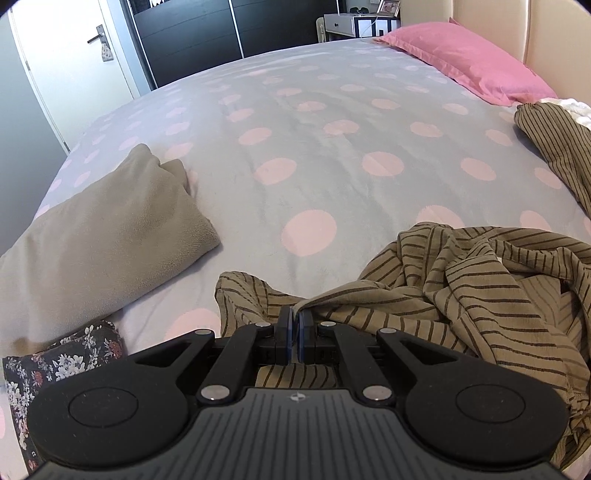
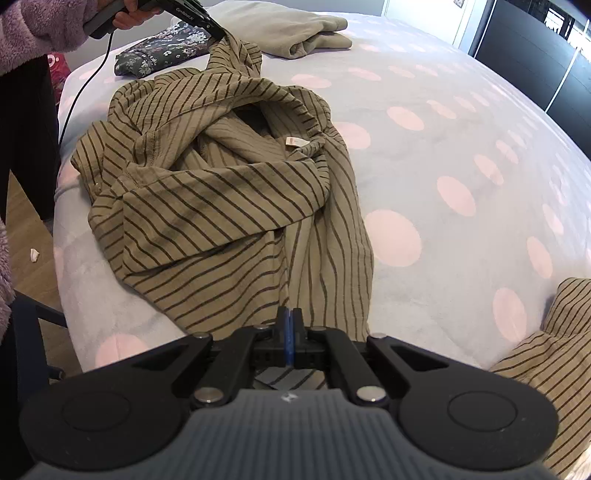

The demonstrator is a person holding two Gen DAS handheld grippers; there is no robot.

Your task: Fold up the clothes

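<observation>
An olive striped shirt (image 2: pixel 229 199) lies crumpled on the polka-dot bed (image 2: pixel 461 122). It also shows in the left wrist view (image 1: pixel 461 291). My left gripper (image 1: pixel 295 321) is shut on a bunched edge of the shirt; from the right wrist view (image 2: pixel 218 35) it holds that edge lifted above the bed. My right gripper (image 2: pixel 290 325) is shut on the shirt's near hem. A white label (image 2: pixel 297 142) shows inside the neck.
A folded grey fleece (image 1: pixel 110 236) and a floral garment (image 1: pixel 59 365) lie at the left. A pink pillow (image 1: pixel 461 62) is by the headboard. Another striped piece (image 2: pixel 546 350) lies at the right. The bed edge and wood floor (image 2: pixel 29 229) are on the left.
</observation>
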